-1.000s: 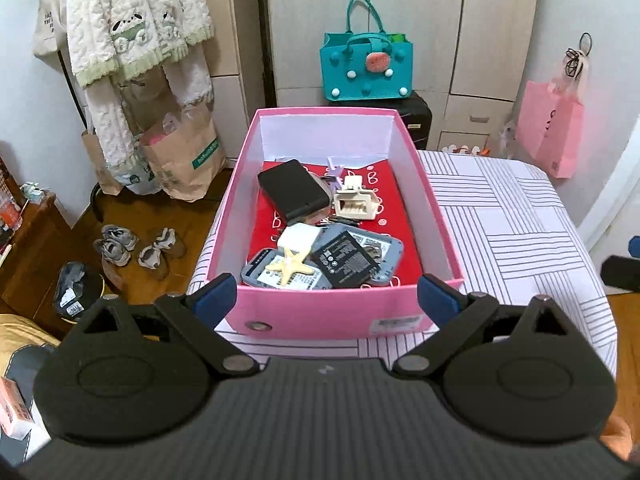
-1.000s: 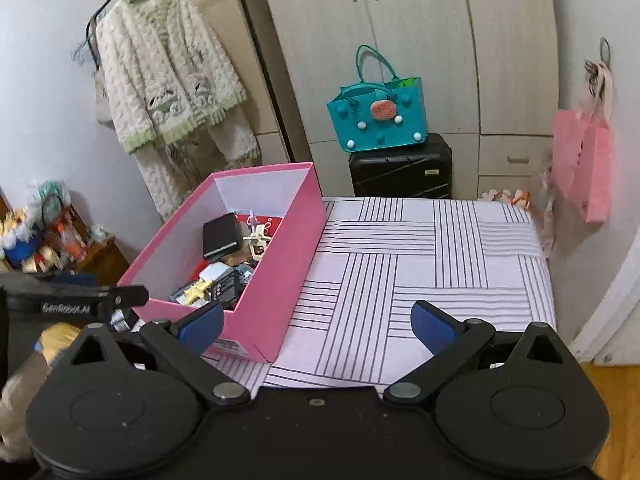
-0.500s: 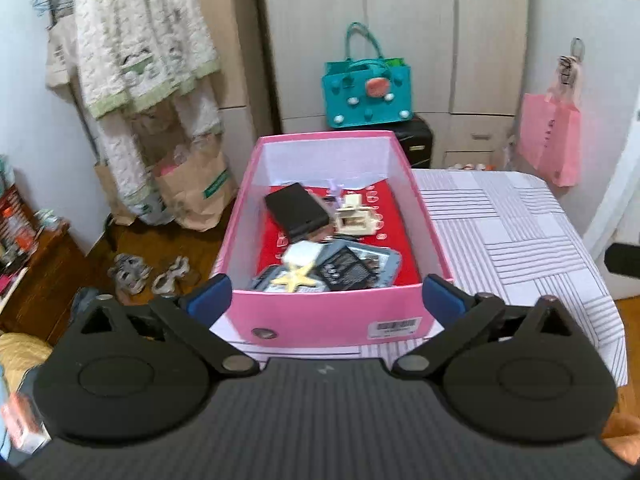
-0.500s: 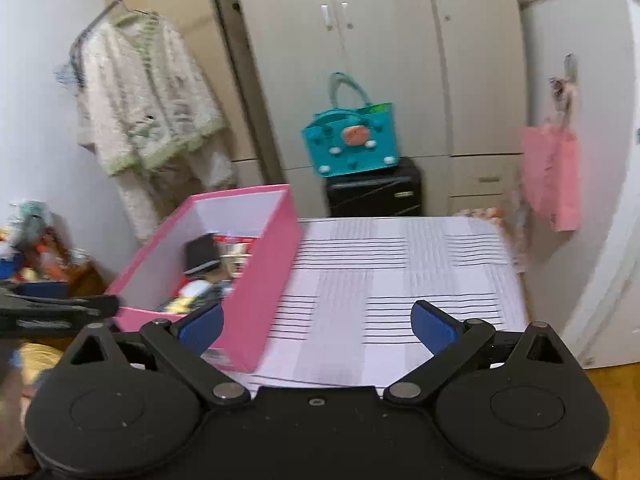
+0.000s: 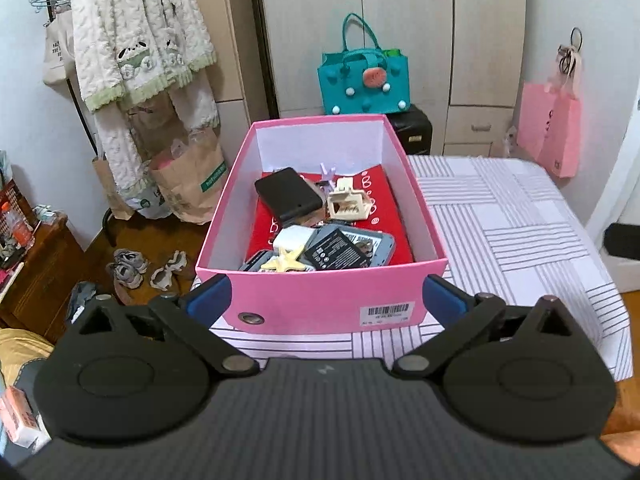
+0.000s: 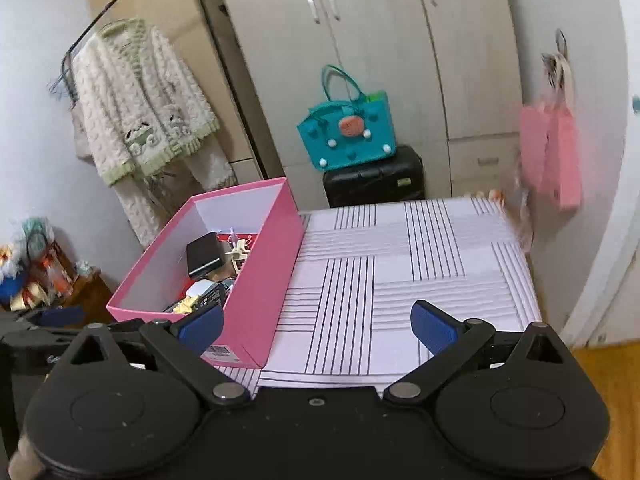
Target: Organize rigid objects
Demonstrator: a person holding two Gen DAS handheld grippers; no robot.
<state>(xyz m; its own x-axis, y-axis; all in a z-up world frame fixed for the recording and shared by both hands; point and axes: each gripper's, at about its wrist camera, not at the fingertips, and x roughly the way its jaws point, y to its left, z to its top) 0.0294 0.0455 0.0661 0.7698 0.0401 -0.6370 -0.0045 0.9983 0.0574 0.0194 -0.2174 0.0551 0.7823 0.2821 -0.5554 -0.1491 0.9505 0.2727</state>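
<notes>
A pink box (image 5: 320, 304) stands on the striped table (image 5: 512, 224), at its left end. In it lie a black case (image 5: 287, 193), a cream clip (image 5: 347, 204), a cream starfish (image 5: 285, 260), a dark battery pack (image 5: 335, 249) and a red card (image 5: 376, 188). My left gripper (image 5: 325, 297) is open and empty, held back from the box's near wall. My right gripper (image 6: 318, 326) is open and empty over the table's near edge, right of the box (image 6: 260, 280). The left gripper shows at the lower left of the right wrist view (image 6: 60, 316).
A teal bag (image 5: 363, 80) sits on a black suitcase (image 6: 374, 180) behind the table, in front of wardrobes. A pink paper bag (image 5: 554, 132) hangs at the right. Clothes hang on a rack (image 5: 136, 52) at the left, with shoes (image 5: 132, 268) on the floor.
Both grippers have drawn back and up from the box, so it looks smaller and farther. Both stay open and empty. The box's contents have not moved.
</notes>
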